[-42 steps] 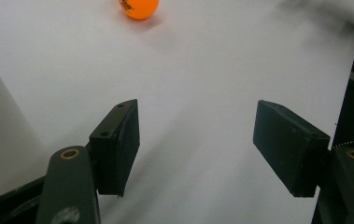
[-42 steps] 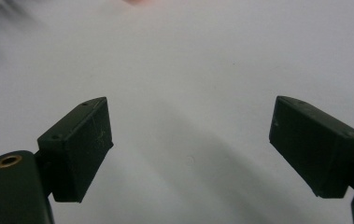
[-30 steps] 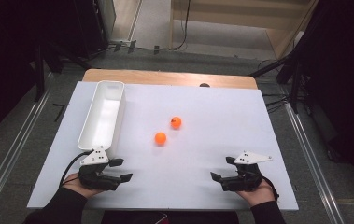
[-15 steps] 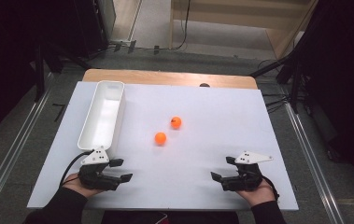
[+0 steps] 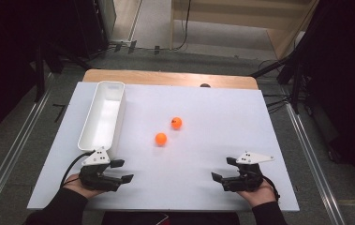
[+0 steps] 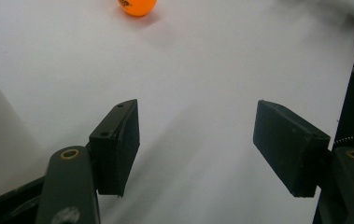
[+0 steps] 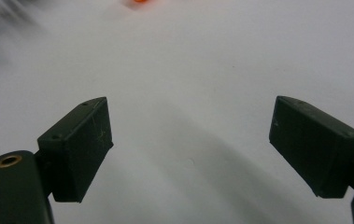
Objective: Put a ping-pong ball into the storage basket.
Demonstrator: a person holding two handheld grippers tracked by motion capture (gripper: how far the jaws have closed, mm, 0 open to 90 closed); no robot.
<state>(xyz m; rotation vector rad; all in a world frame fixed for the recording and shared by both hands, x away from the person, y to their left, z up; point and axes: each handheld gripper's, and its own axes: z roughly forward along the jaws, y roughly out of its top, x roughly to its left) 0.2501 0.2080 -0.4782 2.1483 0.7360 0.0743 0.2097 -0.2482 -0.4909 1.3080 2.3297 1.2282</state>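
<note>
Jaws of the left hand-held gripper [image 5: 121,171] stand apart with bare white table [image 5: 203,168] between them, and nothing is held or touched; in the left gripper view [image 6: 195,149] the gap is moderate, its two black pads clear of the surface ahead. The right hand-held gripper [image 5: 224,169] is also spread, wider in its own view [image 7: 191,154], with nothing between its jaws. Both rest low near the table's six o'clock edge, the left at about seven o'clock, the right at about five o'clock, and well apart from each other.

Two orange balls lie near the table's centre: the nearer ball [image 5: 161,138] sits at about one o'clock from the left hand-held gripper, and the farther ball [image 5: 176,123] is just beyond it, close but not touching. The nearer ball shows at the top of the left gripper view [image 6: 137,5]. A long white tray [image 5: 85,126] lies along the table's nine o'clock side, its near end just beside the left hand-held gripper. Open white surface runs between both grippers and the balls, and the three o'clock half of the table is bare up to its edge.
</note>
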